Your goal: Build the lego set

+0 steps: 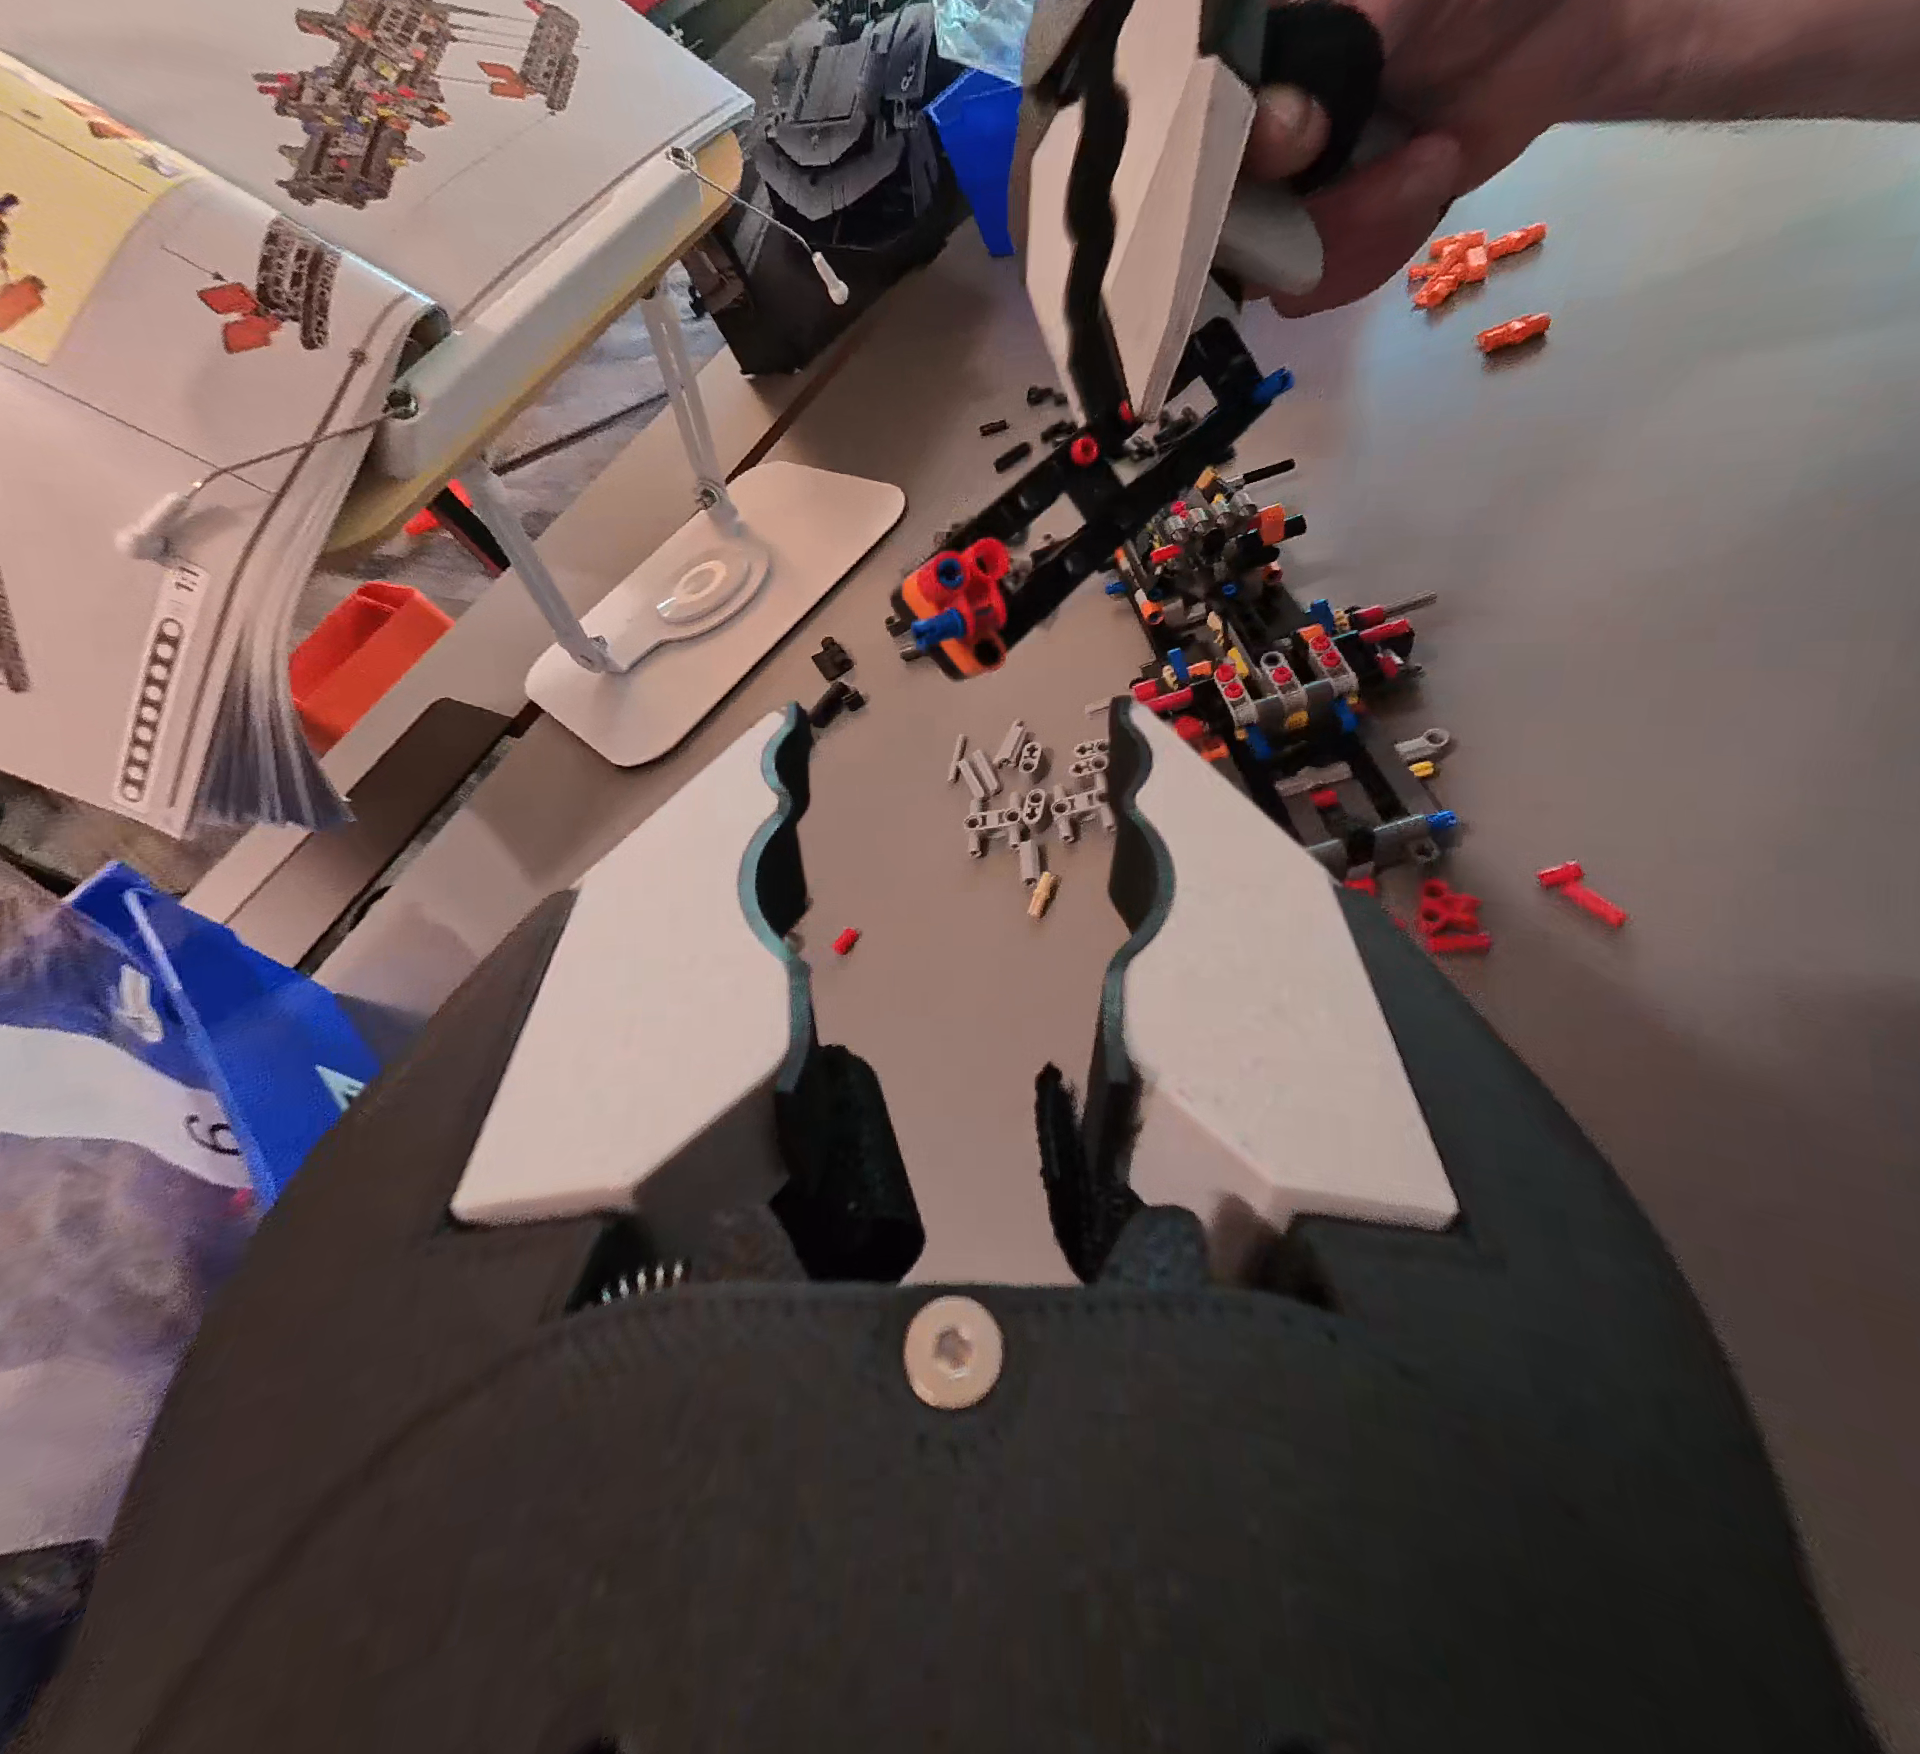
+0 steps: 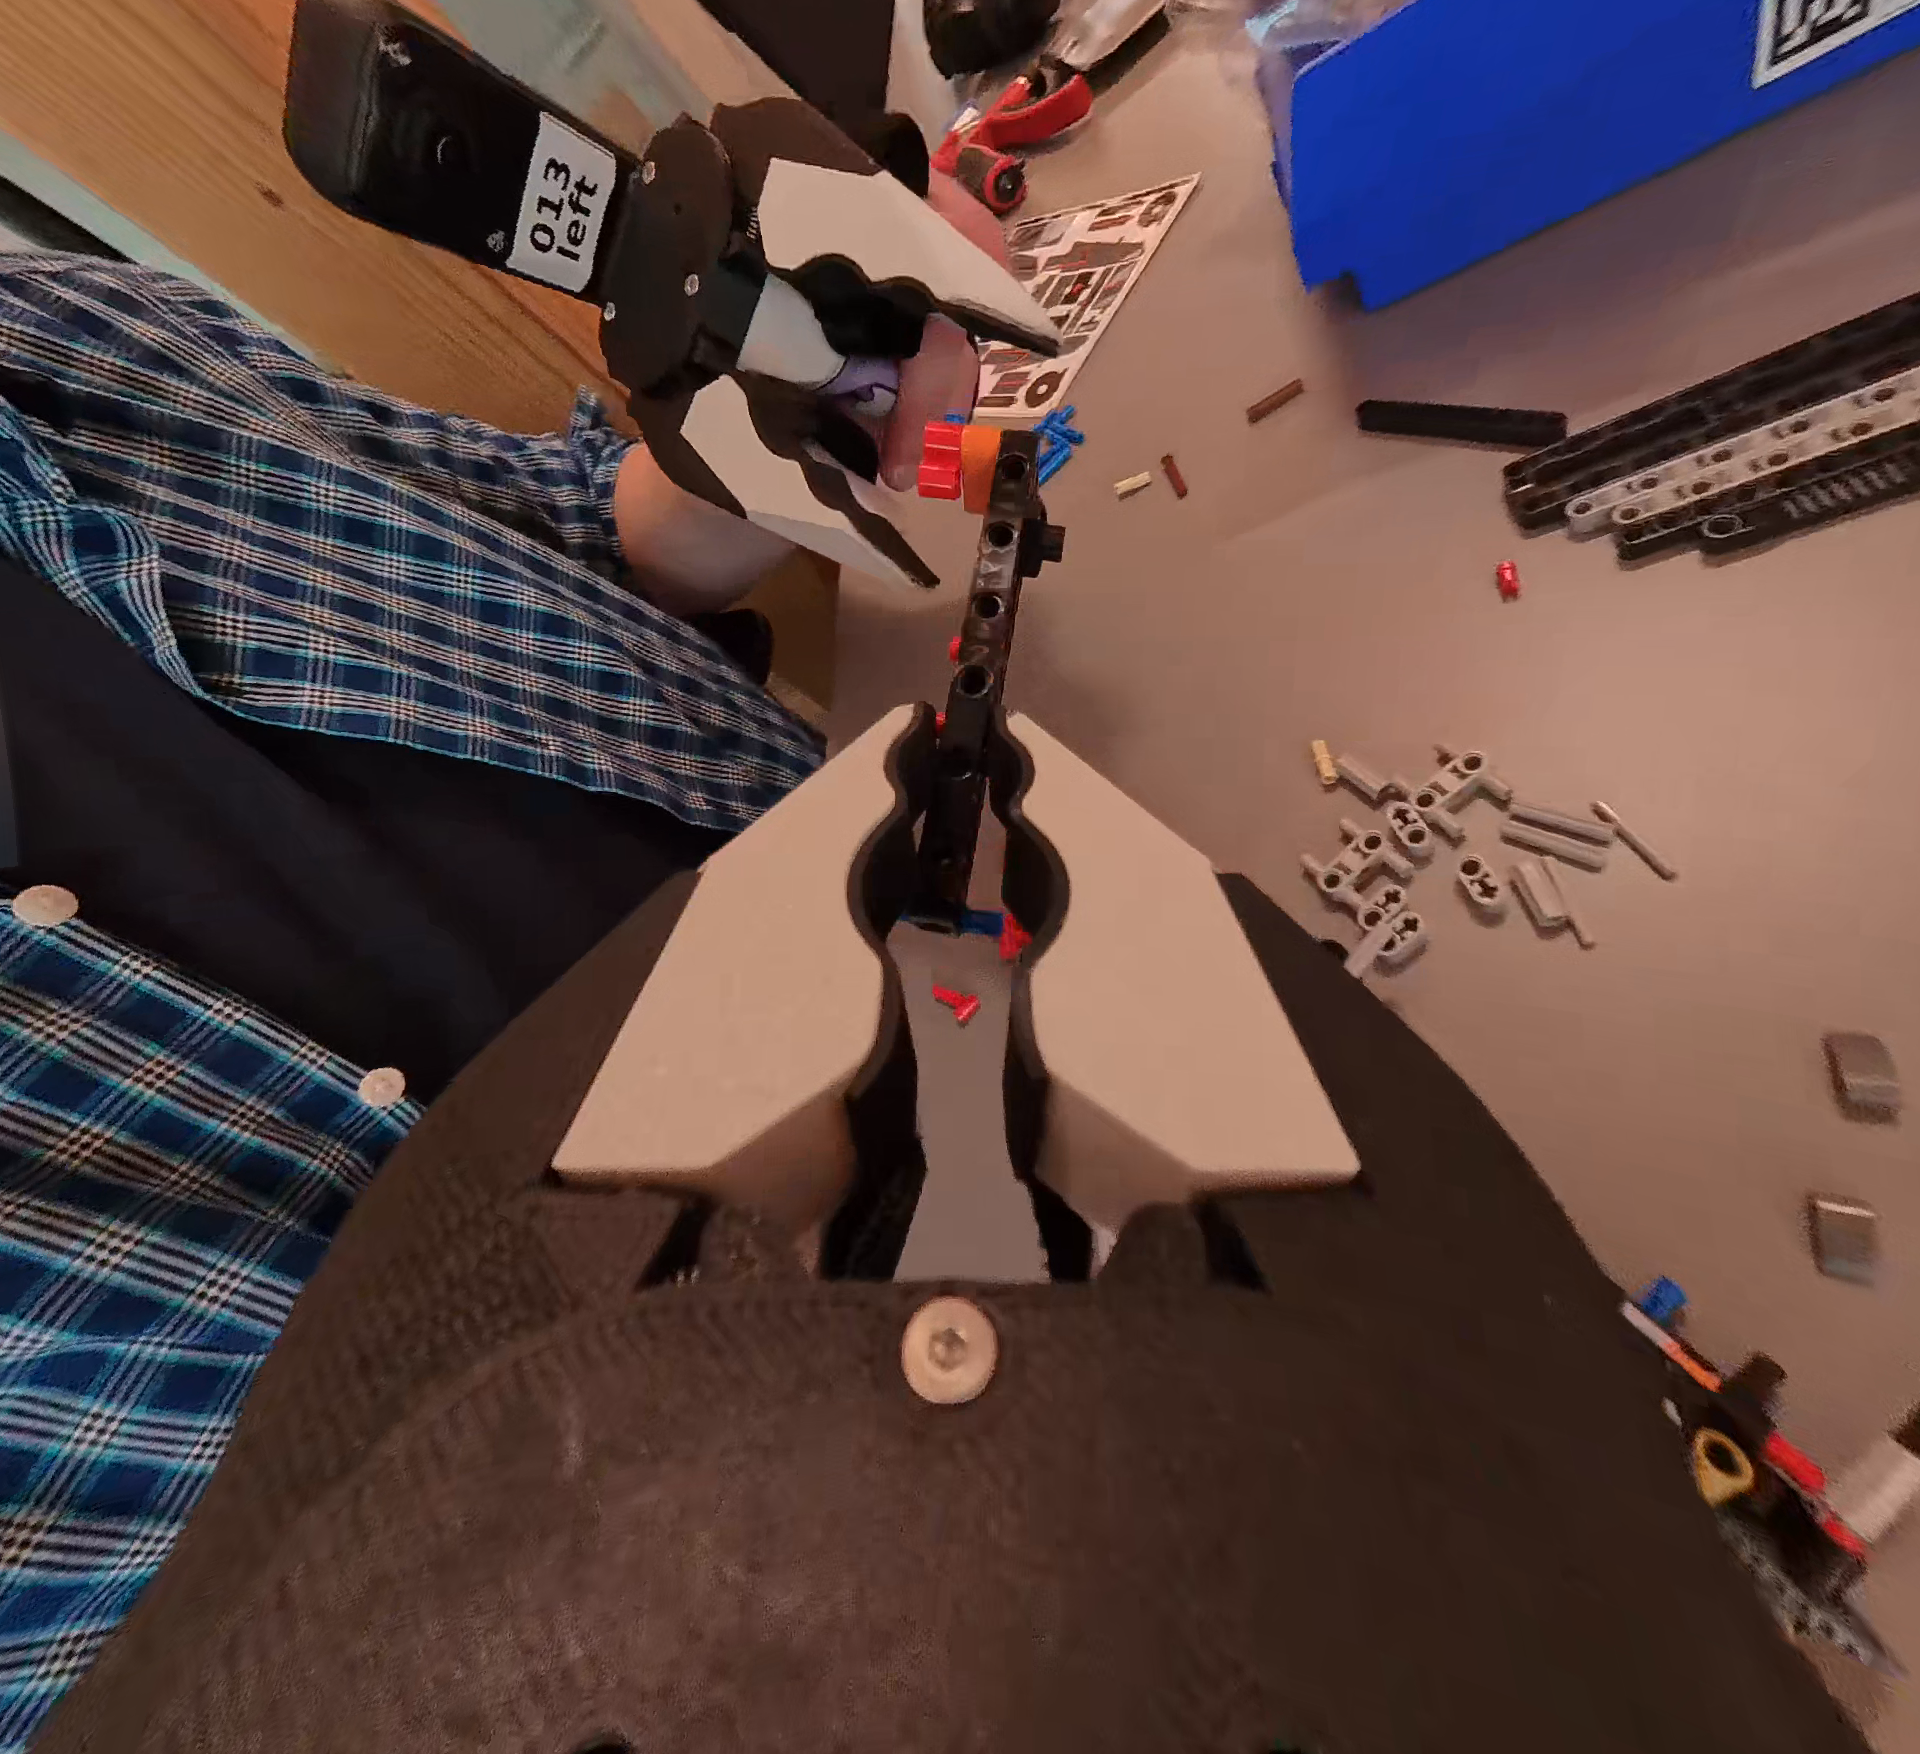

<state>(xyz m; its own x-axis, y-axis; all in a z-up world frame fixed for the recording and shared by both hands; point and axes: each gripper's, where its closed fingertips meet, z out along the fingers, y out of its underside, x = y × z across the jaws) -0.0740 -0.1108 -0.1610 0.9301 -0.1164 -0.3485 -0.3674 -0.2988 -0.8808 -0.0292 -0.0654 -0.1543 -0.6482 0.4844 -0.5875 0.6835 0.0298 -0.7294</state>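
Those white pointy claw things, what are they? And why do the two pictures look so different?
They are grippers, big tweezers a person squeezes by hand. Each carries a camera looking along its fingers, so each picture is one gripper's own view.

In the left wrist view, the left gripper is open and holds nothing. Under it on the grey table lie small grey pieces and a half-built model. An instruction book sits on a stand.

In the right wrist view, the right gripper pinches a black beam with red and orange parts at its far end. The other gripper shows farther off, beside a checked sleeve.
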